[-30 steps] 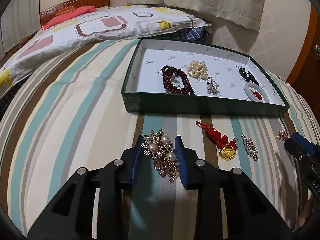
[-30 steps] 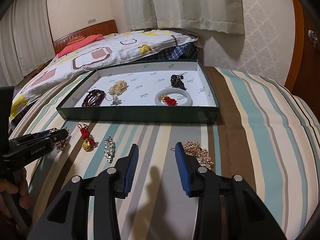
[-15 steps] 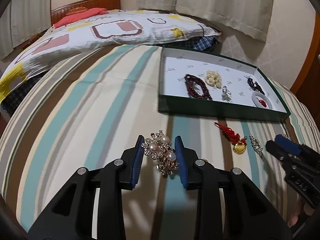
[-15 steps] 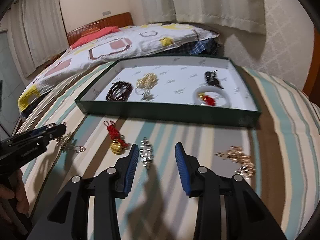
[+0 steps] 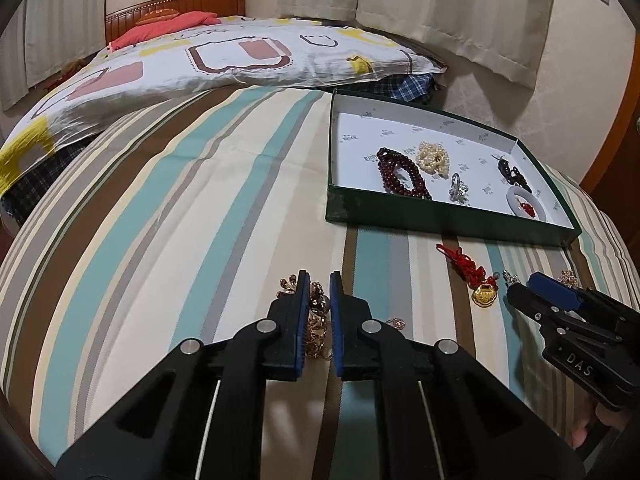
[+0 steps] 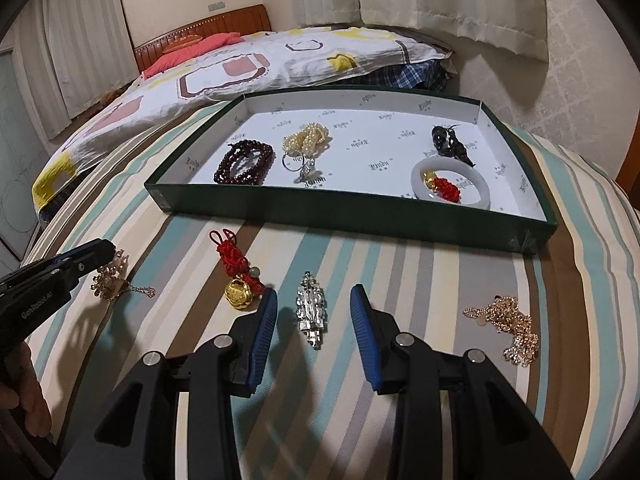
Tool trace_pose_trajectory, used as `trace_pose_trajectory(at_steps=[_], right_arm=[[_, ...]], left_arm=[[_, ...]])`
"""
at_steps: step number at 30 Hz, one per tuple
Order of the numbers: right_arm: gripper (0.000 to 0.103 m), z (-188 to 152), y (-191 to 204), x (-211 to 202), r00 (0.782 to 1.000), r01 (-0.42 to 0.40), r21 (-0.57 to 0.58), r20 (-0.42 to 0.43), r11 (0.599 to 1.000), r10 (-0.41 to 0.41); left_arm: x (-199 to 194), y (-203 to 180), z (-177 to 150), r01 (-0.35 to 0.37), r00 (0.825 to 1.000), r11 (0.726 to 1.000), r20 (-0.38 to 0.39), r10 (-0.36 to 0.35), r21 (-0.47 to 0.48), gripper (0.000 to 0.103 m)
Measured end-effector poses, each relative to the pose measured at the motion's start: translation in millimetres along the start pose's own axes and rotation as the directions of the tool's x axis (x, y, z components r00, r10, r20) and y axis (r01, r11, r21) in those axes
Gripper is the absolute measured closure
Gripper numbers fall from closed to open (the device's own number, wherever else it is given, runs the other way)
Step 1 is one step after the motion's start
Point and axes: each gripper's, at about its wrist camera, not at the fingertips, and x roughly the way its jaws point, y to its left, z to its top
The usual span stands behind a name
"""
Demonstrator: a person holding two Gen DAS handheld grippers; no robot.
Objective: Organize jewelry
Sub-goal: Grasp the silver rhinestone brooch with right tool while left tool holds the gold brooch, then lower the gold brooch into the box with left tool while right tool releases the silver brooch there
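My left gripper (image 5: 319, 280) is shut on a gold and pearl brooch (image 5: 316, 312), held low over the striped bedspread; it also shows in the right wrist view (image 6: 110, 278). My right gripper (image 6: 313, 302) is open with a silver brooch (image 6: 311, 314) lying between its fingers on the bedspread. A red knot charm with a gold lock (image 6: 236, 270) lies to its left and a rose-gold chain piece (image 6: 508, 326) to its right. The green box (image 6: 360, 208) behind holds dark red beads (image 6: 245, 162), pearls (image 6: 306, 140), a white bangle (image 6: 450, 180) and other pieces.
A patterned quilt (image 5: 200, 60) lies at the back left, with a red pillow (image 5: 168, 26) and wooden headboard behind. Curtains hang along the wall. A wooden door edge (image 5: 616, 120) stands at the right. The bedspread falls away at the left.
My left gripper has closed on the gold and pearl brooch. My right gripper has moved left, and the silver brooch now lies between its open fingers.
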Motion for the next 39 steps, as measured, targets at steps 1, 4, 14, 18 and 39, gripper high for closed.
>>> trace_pose_trajectory(at_steps=[1,4,14,18,39], right_arm=[[0.065,0,0,0,1.0,-0.002,0.001,-0.004,1.0,0.002],[0.065,0,-1,2,1.0,-0.004,-0.001,-0.013,1.0,0.004],[0.087,-2,-4,-1,1.0,0.003,-0.011,-0.013,1.0,-0.003],[0.087,-4,-4,-7,1.0,0.011,-0.013,0.01,1.0,-0.011],[0.087,20,-22,-42,0.992,-0.002,0.031,0.128,1.0,-0.002]], left_arm=[[0,0,0,-0.001,1.0,1.0,0.001,0.001,0.002,0.093],[0,-1,-1,-0.002,1.0,1.0,0.006,0.002,0.006,0.093],[-1,-2,-1,0.006,1.0,1.0,0.005,-0.006,0.009,0.093],[-5,-5,-1,0.01,1.0,1.0,0.011,-0.01,0.013,0.093],[-38,-31,29,0.089,0.99,0.995,0.107,-0.093,0.039,0.093]])
